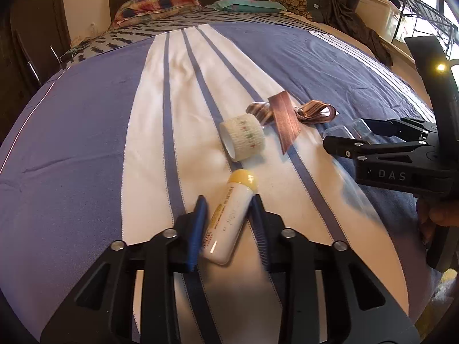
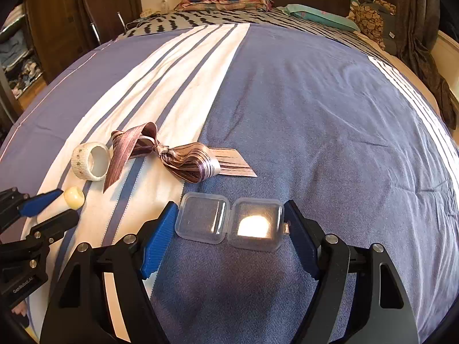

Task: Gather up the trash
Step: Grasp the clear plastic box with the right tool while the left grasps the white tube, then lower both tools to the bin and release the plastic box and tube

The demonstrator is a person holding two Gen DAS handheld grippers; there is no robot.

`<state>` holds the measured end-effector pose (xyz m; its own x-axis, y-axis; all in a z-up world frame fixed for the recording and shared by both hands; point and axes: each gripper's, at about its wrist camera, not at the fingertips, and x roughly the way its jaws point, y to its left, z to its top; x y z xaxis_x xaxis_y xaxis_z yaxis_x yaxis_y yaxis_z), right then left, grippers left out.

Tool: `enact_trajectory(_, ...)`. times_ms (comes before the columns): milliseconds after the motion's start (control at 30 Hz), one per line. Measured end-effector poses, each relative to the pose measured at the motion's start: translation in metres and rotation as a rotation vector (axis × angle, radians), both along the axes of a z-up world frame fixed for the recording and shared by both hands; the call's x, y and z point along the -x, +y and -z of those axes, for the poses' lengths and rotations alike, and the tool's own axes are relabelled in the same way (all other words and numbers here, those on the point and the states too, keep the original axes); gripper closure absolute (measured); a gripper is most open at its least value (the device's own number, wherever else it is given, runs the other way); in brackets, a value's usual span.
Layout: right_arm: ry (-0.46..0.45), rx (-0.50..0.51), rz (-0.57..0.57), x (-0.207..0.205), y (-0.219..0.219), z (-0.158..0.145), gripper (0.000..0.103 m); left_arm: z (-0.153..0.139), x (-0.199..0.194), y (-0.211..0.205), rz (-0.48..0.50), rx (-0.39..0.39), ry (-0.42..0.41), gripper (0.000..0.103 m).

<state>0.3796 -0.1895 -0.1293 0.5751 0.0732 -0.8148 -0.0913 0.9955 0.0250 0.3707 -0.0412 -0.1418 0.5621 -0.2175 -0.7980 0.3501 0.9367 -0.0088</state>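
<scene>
Both grippers, left gripper (image 1: 228,200) and right gripper (image 2: 229,207), have black angular linkage arms with silver round screws and blue ribbed finger pads (image 2: 159,236); white "DAS" lettering marks the right unit's side, "GenRobot.AI" the left's.
</scene>
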Motion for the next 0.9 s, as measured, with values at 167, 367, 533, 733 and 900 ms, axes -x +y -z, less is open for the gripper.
enact_trajectory(167,-0.005,-0.013,0.002,0.009,-0.002,-0.005,0.029,-0.002,0.013,-0.002,0.019,0.014,0.011,0.085)
enact_trajectory(367,-0.026,-0.043,-0.006,0.045,-0.005,-0.017,0.029,-0.005,0.046,-0.006,0.042,0.016,0.016,0.085)
enact_trajectory(533,-0.058,-0.038,-0.018,0.085,-0.006,-0.026,0.029,-0.008,0.085,-0.007,0.050,0.037,0.016,0.085)
enact_trajectory(733,-0.104,-0.041,-0.017,0.148,-0.010,-0.037,0.029,-0.012,0.129,-0.004,0.044,0.067,0.012,0.085)
enact_trajectory(900,-0.135,-0.065,0.000,0.191,-0.016,-0.045,0.029,-0.024,0.170,-0.002,0.045,0.078,-0.022,0.085)
